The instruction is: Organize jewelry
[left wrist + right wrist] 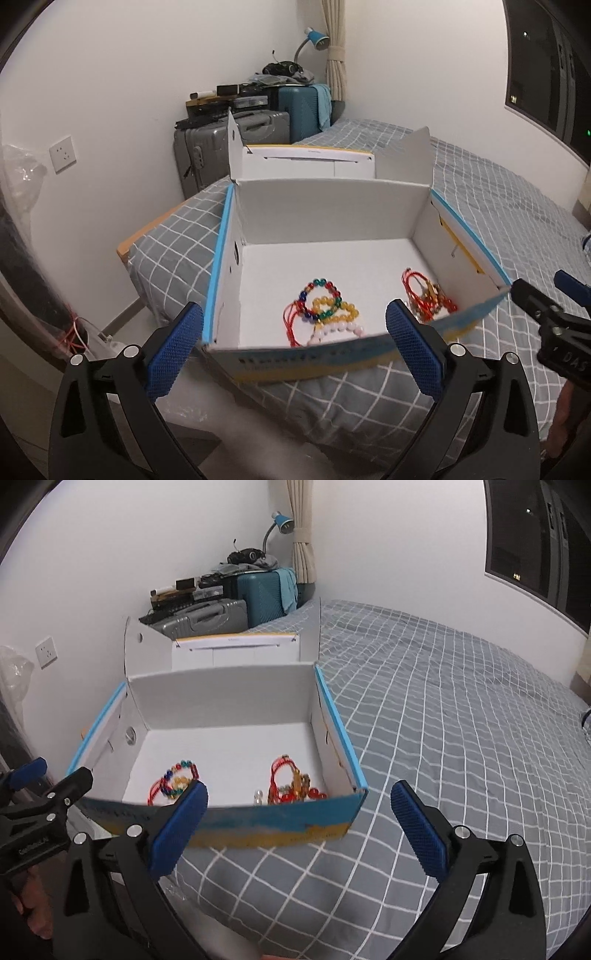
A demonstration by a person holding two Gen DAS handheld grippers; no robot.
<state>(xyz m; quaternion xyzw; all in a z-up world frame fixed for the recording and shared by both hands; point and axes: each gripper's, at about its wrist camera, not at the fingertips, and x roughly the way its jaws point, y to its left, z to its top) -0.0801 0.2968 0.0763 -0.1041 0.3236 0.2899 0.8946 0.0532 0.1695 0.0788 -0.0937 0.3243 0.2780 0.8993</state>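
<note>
On checked bedspread (443,738), open cardboard box (236,266) holds beaded bracelets (325,310), red-cord charms (424,295) apart, sorted; left gripper (295,343), right gripper (299,827) both wide, empty.

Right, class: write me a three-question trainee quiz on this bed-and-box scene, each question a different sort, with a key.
1. True or false: both grippers are holding jewelry.
2. Where do the bead bracelets lie? A) on the bed cover B) inside the open cardboard box C) on the grey suitcase
3. Fill in: the red-cord jewelry lies in the box's near ____ corner, seen from the right wrist view.

Key:
1. False; the left gripper and right gripper are open and empty.
2. B
3. right
</note>
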